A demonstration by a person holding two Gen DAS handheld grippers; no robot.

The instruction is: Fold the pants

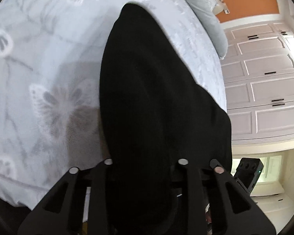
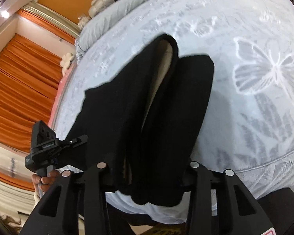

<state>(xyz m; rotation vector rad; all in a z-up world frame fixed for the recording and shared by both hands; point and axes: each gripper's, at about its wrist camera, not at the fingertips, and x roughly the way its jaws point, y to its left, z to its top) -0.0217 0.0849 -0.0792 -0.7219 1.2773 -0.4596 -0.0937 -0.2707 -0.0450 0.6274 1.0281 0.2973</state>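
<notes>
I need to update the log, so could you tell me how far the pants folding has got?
Done: the black pants lie lengthwise on the butterfly bedspread, both legs side by side. In hand: the left gripper and right gripper each have near-end fabric between their fingers. Left: no crosswise fold shows yet.

The pants (image 2: 166, 107) are showing plain black, with a strip of pale cream lining along one fold. The bedspread (image 2: 254, 39) is showing pale blue-white, printed with grey and white butterflies. Both grippers (image 1: 146, 163) (image 2: 148, 165) are showing black with silver round studs. The curtains (image 2: 19, 78) are glowing orange, and the cupboard doors (image 1: 264, 78) are showing white.
</notes>
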